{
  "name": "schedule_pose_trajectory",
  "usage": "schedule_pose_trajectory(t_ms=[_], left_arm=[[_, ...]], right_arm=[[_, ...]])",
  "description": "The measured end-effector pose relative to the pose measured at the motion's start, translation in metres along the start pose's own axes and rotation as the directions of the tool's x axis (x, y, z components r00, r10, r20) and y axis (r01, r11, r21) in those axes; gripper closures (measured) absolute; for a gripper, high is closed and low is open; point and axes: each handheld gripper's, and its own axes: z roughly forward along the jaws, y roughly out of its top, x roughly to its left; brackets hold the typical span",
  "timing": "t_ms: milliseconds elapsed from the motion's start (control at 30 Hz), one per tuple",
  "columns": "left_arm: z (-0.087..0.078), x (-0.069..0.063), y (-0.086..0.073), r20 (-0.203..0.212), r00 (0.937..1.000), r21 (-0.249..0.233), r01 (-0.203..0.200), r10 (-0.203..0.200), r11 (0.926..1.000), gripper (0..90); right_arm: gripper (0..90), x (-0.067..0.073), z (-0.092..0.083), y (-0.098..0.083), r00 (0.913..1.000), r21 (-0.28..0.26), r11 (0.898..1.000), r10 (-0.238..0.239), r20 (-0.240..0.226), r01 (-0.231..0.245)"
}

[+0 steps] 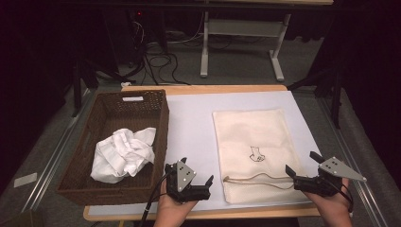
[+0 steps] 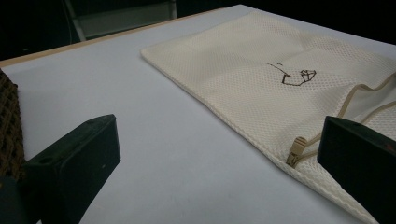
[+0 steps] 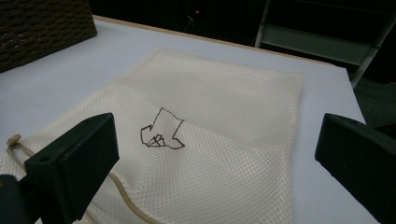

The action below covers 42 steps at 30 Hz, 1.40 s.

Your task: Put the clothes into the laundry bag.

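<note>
A cream mesh bag point(image 1: 255, 151) lies flat on the right half of a white-topped table point(image 1: 194, 123). Its long axis runs near to far, with the drawstring mouth at the near edge and the closed end far. A tan cord point(image 1: 255, 178) loops along the mouth, ending in a small toggle point(image 2: 296, 151) at the near left corner. A small dark line drawing point(image 1: 257, 154) sits near the bag's middle. The weave is a fine, regular net.

The left hand-held gripper point(image 1: 195, 171) sits near the table's near edge, just left of the bag's near left corner, jaws spread wide with nothing between them. The right hand-held gripper point(image 1: 301, 165) sits at the bag's near right corner, jaws also spread wide and holding nothing.

A dark brown wicker basket point(image 1: 156, 106), rectangular, stands at the table's left edge with a crumpled white cloth point(image 1: 124, 153) inside. A bare white strip of table separates basket and bag, and more bare surface lies beyond the bag's far end.
</note>
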Motion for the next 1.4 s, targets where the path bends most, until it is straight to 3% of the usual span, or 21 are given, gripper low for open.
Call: schedule_pose_trajectory(t_ms=[700, 1033, 1267, 1333, 1400], left_arm=[[0.000, 0.000, -0.001, 0.024, 0.9997, -0.013, 0.005, -0.004, 0.9999, 0.4], [0.008, -0.010, -0.005, 0.074, 0.9972, 0.018, -0.002, 0.001, 0.9998, 0.5], [0.027, -0.025, -0.012, 0.145, 0.9887, 0.122, 0.020, -0.038, 0.9924, 4.5], [0.032, -0.031, -0.013, 0.184, 0.9805, 0.136, 0.044, -0.069, 0.9897, 7.3], [0.036, -0.037, -0.015, 0.224, 0.9721, 0.151, 0.038, -0.071, 0.9878, 13.6]], right_arm=[[0.1, 0.000, 0.001, -0.001, 1.0000, -0.001, 1.000, 0.002, -0.006, -0.002], [0.2, -0.001, 0.003, -0.003, 0.9998, 0.006, 1.000, 0.015, -0.013, -0.015], [0.2, -0.001, 0.005, -0.004, 0.9997, 0.014, 1.000, 0.016, -0.016, -0.016], [0.2, -0.001, 0.005, -0.004, 0.9997, 0.017, 1.000, 0.017, -0.017, -0.017], [0.2, -0.001, 0.006, -0.005, 0.9997, 0.015, 1.000, 0.012, -0.019, -0.012]])
